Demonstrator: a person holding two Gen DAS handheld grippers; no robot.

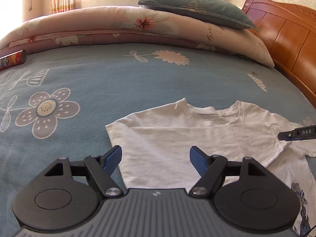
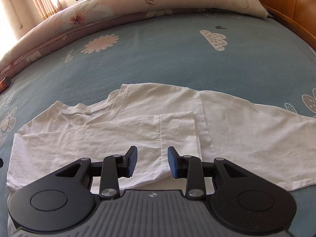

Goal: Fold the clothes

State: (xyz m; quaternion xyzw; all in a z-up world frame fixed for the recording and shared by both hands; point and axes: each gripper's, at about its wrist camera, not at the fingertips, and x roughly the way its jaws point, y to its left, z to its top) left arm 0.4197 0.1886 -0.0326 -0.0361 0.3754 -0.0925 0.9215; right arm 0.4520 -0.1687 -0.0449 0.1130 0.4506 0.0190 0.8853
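Observation:
A white T-shirt (image 1: 177, 136) lies on the blue flowered bed sheet (image 1: 98, 79), its left side folded over its middle; a dark print shows at its lower right. My left gripper (image 1: 155, 161) hovers open over the shirt's folded left edge, nothing between its blue pads. In the right wrist view the same T-shirt (image 2: 246, 130) spreads across the sheet (image 2: 167, 55), a folded sleeve lying near its centre. My right gripper (image 2: 152, 162) is open above that sleeve's seam, holding nothing. The right gripper's tip (image 1: 296, 133) shows at the left wrist view's right edge.
A rolled pink floral quilt (image 1: 118, 29) with a grey-green pillow (image 1: 197, 9) on it lies along the far side of the bed. A wooden headboard (image 1: 286, 39) stands at the right. A red cylindrical can (image 1: 13, 59) rests at the far left.

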